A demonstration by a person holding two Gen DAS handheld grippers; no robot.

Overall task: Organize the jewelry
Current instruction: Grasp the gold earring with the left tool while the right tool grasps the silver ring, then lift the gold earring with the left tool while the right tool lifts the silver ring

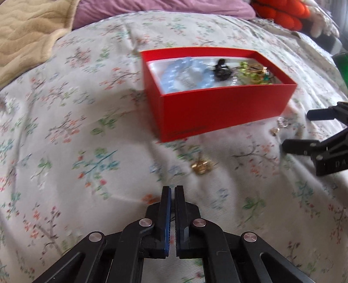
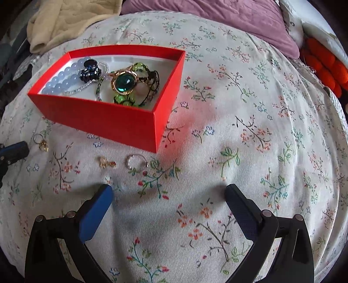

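Note:
A red box (image 1: 217,111) (image 2: 121,124) sits on the floral bedsheet and holds blue beads (image 2: 63,81), a black clip (image 2: 90,70), a green-stone gold piece (image 2: 124,83) and green beads. Loose on the sheet in front of it lie a gold ring (image 1: 201,166) (image 2: 42,142), a small gold piece (image 2: 106,163) (image 1: 274,131) and a silver ring (image 2: 136,163) (image 1: 282,122). My left gripper (image 1: 173,189) is shut and empty, just short of the gold ring. My right gripper (image 2: 169,191) is open and empty, near the silver ring; it also shows in the left wrist view (image 1: 296,129).
A beige blanket (image 1: 28,32) (image 2: 71,19) and a purple pillow (image 1: 163,8) (image 2: 217,17) lie at the back. An orange knitted thing (image 1: 280,13) (image 2: 326,65) sits at the far right. The floral sheet (image 2: 250,141) stretches right of the box.

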